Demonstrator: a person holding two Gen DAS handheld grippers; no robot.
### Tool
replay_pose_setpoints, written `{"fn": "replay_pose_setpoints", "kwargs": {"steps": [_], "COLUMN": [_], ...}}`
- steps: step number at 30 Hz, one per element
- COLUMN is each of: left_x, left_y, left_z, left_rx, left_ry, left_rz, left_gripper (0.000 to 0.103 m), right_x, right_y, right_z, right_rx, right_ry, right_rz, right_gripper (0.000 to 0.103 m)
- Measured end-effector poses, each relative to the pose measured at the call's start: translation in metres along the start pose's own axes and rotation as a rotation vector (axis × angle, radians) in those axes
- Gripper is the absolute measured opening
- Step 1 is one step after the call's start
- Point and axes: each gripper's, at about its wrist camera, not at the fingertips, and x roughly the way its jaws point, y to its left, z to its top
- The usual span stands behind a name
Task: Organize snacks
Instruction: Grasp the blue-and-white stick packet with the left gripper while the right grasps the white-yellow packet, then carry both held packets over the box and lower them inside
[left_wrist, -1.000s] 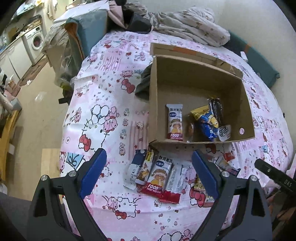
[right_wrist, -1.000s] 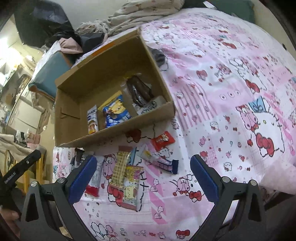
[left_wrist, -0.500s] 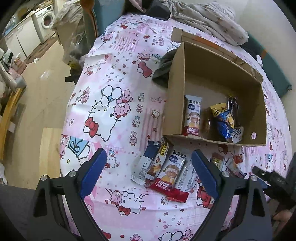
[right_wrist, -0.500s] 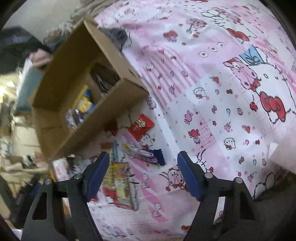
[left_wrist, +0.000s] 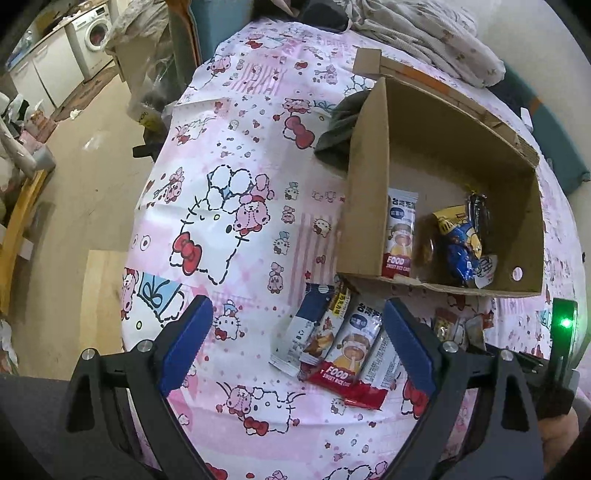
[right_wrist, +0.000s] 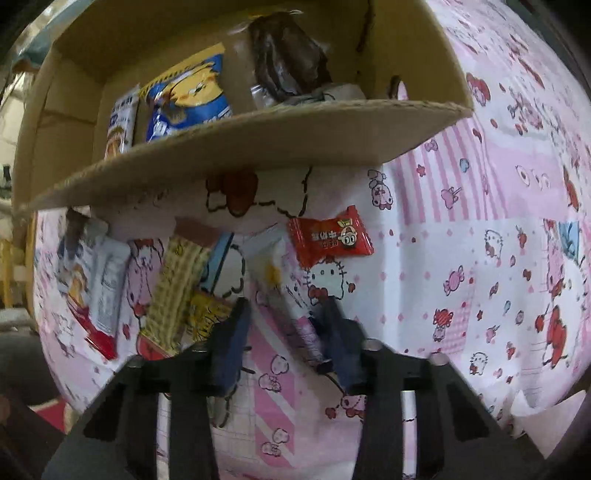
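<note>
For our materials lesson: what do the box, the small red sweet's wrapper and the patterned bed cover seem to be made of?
Box: brown corrugated cardboard, matt; its cut rim looks rough and fibrous.
Red sweet wrapper: probably thin printed plastic film, slightly glossy, with crimped zigzag ends.
Bed cover: seemingly woven printed fabric, matt, lying with soft creases.

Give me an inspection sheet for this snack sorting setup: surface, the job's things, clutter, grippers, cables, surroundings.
Surface: pink cartoon-print sheet covering a bed.
Job's things: cardboard box holding a rice cake packet, a blue and yellow bag and a dark wrapper; loose packets and a red candy lie on the sheet before it.
Clutter: dark cloth beside the box; rumpled bedding behind.
Grippers: left gripper jaws wide, nothing between; right gripper jaws closing around a white and pink packet.
Cables: nothing seen.
Surroundings: washing machine, bare floor.
</note>
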Motion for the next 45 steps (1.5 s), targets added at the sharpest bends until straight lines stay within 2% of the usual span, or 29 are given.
{"fn": "replay_pose_setpoints", "kwargs": {"steps": [4, 6, 9, 12, 14, 19, 30, 31, 32, 33, 36, 39, 45], "left_x": [0.003, 0.006, 0.018, 0.032, 0.042, 0.067, 0.093, 0.096, 0.097, 0.097, 0.093, 0.083, 0.065], "left_y": [0.004, 0.008, 0.013, 0.011, 0.01, 0.006, -0.009, -0.01, -0.011, -0.012, -0.009, -0.004, -0.002], "left_z": [0.001, 0.002, 0.001, -0.001, -0.001, -0.003, -0.015, -0.017, -0.018, -0.018, -0.018, -0.017, -0.021], "left_rx": [0.014, 0.009, 0.001, 0.013, 0.014, 0.036, 0.102, 0.111, 0.12, 0.123, 0.096, 0.074, 0.06], "left_ry": [0.017, 0.034, 0.092, 0.143, 0.168, 0.213, 0.259, 0.262, 0.26, 0.258, 0.265, 0.235, 0.21], "left_rz": [0.024, 0.029, 0.006, -0.001, 0.004, 0.033, 0.029, 0.04, 0.057, 0.068, 0.065, 0.103, 0.088], "left_gripper": [0.091, 0.09, 0.082, 0.065, 0.049, 0.043, 0.042, 0.035, 0.015, 0.013, 0.012, 0.012, 0.012], "right_x": [-0.013, -0.028, -0.047, -0.058, -0.064, -0.066, -0.063, -0.062, -0.062, -0.062, -0.061, -0.06, -0.061], "right_y": [0.001, -0.002, -0.002, -0.002, -0.001, -0.006, -0.002, -0.002, 0.0, 0.001, 0.003, 0.003, 0.003], "right_z": [-0.012, -0.02, -0.031, -0.043, -0.042, -0.043, -0.039, -0.038, -0.038, -0.038, -0.038, -0.038, -0.04], "right_rx": [0.038, 0.077, 0.1, 0.126, 0.142, 0.15, 0.148, 0.146, 0.144, 0.141, 0.135, 0.138, 0.138], "right_ry": [-0.033, -0.065, -0.111, -0.147, -0.156, -0.172, -0.165, -0.165, -0.167, -0.169, -0.168, -0.164, -0.173], "right_rz": [0.075, 0.168, 0.267, 0.337, 0.362, 0.38, 0.389, 0.386, 0.382, 0.379, 0.369, 0.357, 0.348], "right_gripper": [0.018, 0.018, 0.019, 0.019, 0.019, 0.019, 0.019, 0.019, 0.019, 0.019, 0.019, 0.019, 0.019]}}
